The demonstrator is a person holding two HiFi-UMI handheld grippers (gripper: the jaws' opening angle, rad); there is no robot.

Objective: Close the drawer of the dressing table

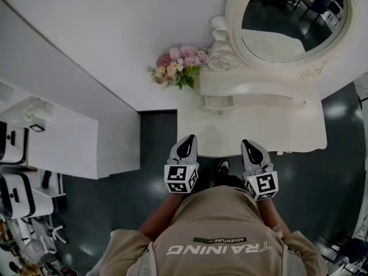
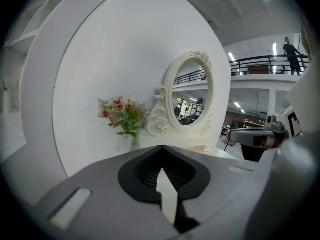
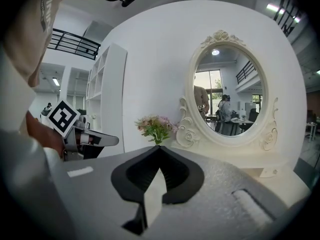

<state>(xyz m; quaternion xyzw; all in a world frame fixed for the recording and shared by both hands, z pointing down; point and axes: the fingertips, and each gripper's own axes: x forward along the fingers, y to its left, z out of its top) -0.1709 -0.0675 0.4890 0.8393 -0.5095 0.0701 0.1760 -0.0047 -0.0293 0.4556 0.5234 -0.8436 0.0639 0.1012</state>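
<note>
**Drawer untouched, both claws shut**

White dressing table (image 1: pixel 287 128) stands under the oval mirror (image 1: pixel 293 16). Left gripper (image 1: pixel 187 140) and right gripper (image 1: pixel 248 143) hover at the tabletop edge farthest from the mirror, each claw pressed together, holding nothing. Small drawer (image 1: pixel 219 102) seems to jut out just below the mirror's scrolled foot. Likely light, rigid, easy-sliding: push flat on its front, gently.

Head view: above the person, steeply down; white dressing table (image 1: pixel 253 128) near, 12 o'clock.
Left gripper view: low, level, toward oval white-framed mirror (image 2: pixel 192 91), 1 o'clock.
Right gripper view: same aim.
Shared: mirror, pink flower bouquet (image 1: pixel 179 65).
</note>
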